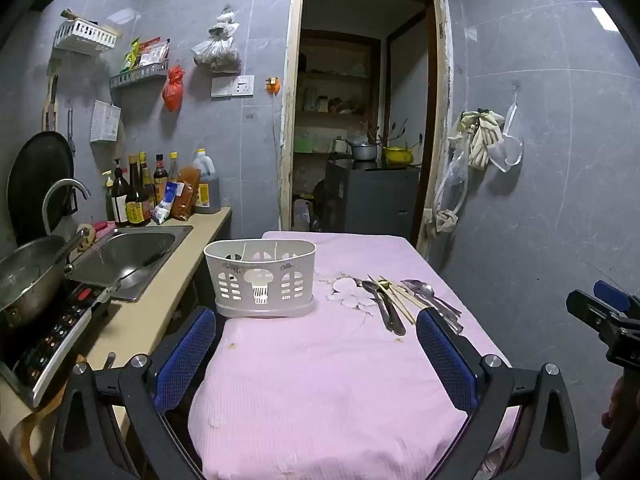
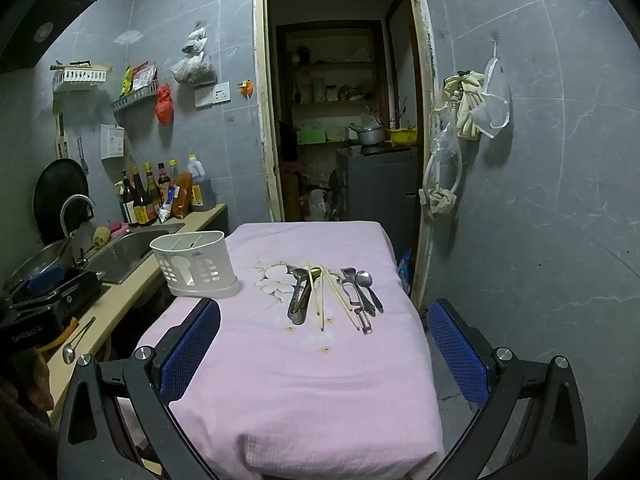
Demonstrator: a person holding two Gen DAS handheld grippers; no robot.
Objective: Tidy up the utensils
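A white perforated utensil holder (image 1: 262, 280) stands at the left side of the table with the pink cloth (image 1: 320, 380); it also shows in the right wrist view (image 2: 196, 266). To its right lie metal spoons (image 2: 302, 292), wooden chopsticks (image 2: 320, 296) and more metal utensils (image 2: 360, 292), also seen in the left wrist view (image 1: 404, 300). My left gripper (image 1: 316, 364) is open and empty, above the near part of the table, short of the holder. My right gripper (image 2: 324, 356) is open and empty, short of the utensils. The right gripper shows at the left view's right edge (image 1: 608, 320).
A counter on the left holds a sink (image 1: 132, 252), faucet, bottles (image 1: 136, 196), a wok (image 1: 28, 276) on an induction cooker (image 1: 52, 336), and a loose spoon (image 2: 76, 342). A doorway (image 1: 360, 120) is behind the table. The tiled wall (image 2: 540, 200) is close on the right.
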